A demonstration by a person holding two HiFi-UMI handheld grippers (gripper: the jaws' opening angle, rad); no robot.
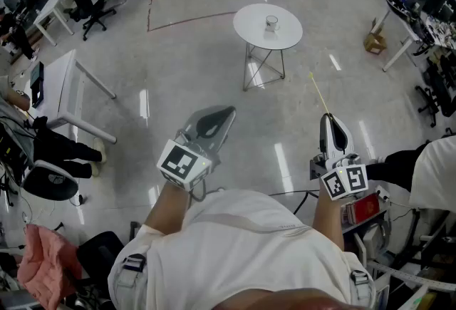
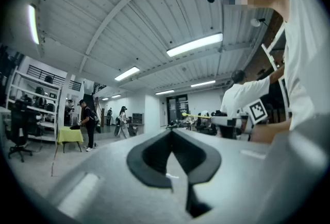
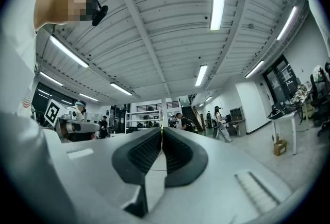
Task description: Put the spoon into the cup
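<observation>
The right gripper (image 1: 328, 117) is clamped on the handle end of the thin spoon (image 1: 318, 93), which juts past its tips and looks light, stiff and slippery, while the left gripper (image 1: 228, 112) is closed on nothing and the cup (image 1: 271, 22) stands well ahead on the round table (image 1: 249, 22)

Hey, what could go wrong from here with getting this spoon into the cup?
1. The right gripper pinches the thin yellow spoon only at one end, so the spoon may swing or slip on the way.
2. The cup is small clear glass on the round table across the floor. A long spoon coming in off-centre could well tip it over.
</observation>
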